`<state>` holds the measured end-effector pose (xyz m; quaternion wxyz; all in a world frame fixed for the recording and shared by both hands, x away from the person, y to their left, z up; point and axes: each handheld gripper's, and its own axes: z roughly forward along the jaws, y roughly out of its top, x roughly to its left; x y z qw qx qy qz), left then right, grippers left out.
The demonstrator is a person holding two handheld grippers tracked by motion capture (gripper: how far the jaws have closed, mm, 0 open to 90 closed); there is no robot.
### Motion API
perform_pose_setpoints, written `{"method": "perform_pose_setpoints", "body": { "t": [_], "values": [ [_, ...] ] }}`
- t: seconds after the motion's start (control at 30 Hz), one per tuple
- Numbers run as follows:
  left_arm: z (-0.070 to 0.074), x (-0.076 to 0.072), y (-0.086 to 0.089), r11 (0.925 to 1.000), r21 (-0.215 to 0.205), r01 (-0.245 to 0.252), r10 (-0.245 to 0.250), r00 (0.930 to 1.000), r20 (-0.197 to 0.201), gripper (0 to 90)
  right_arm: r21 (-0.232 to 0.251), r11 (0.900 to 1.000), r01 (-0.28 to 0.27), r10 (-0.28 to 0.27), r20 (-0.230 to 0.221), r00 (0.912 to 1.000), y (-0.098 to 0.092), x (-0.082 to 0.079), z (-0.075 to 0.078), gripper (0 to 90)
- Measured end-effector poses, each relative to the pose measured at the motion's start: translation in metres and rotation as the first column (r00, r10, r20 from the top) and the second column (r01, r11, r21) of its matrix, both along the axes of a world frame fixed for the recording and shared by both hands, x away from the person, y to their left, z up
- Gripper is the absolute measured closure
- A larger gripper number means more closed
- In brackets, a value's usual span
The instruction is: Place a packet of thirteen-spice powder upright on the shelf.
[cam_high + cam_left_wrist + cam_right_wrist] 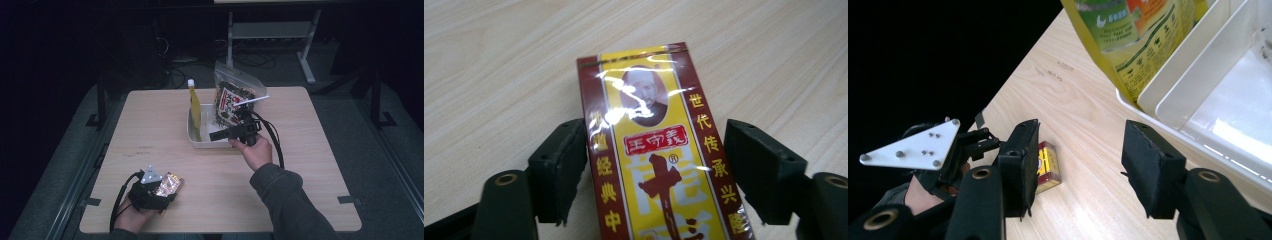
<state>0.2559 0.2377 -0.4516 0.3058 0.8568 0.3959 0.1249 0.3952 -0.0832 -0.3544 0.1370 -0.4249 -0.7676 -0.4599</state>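
Grasp step: left gripper (659, 165) straddles the packet (659, 150) lying flat near the tabletop's (300, 190) front-left corner, fingers (559, 170) spread, not yet pinching. Right gripper (1078, 165) spread, empty, beside the bin (192, 135). Next: close on packet, lift.

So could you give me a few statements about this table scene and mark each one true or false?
1. The red and yellow packet lies between the left tool's jaws. True.
2. The right tool holds the packet. False: its jaws are empty.
3. A yellow pouch stands in the white bin. True.
4. The bin sits on the floor. False: it is on the table.
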Motion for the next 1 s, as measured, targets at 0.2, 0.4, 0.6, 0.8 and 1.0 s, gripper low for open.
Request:
{"method": "perform_pose_setpoints", "body": {
  "t": [0.2,0.4,0.6,0.8,1.0],
  "values": [
    [0.001,0.001,-0.001,1.0000,-0.001,0.007,-0.007,0.9999,-0.013,30.9,-0.012,1.000,-0.021,0.021,-0.004,0.9998,0.004,-0.005,-0.007,47.5],
    [0.002,0.002,-0.003,0.9997,0.020,0.016,-0.016,0.9999,-0.002,32.2,-0.023,0.999,-0.048,0.047,-0.013,0.9988,0.008,-0.008,-0.014,45.7],
    [0.004,0.001,-0.006,0.9991,0.033,0.028,-0.029,0.9993,0.025,32.4,-0.016,0.998,-0.063,0.063,-0.030,0.9976,0.009,-0.008,-0.018,44.3],
    [0.010,-0.001,-0.010,0.9992,0.014,0.038,-0.039,0.9979,0.052,32.5,-0.017,0.996,-0.083,0.082,-0.050,0.9954,0.013,-0.011,-0.022,42.5],
    [0.015,-0.001,-0.017,0.9978,0.006,0.066,-0.066,0.9956,0.066,32.5,-0.016,0.994,-0.109,0.107,-0.061,0.9923,0.016,-0.013,-0.024,42.2]
  ]
}}
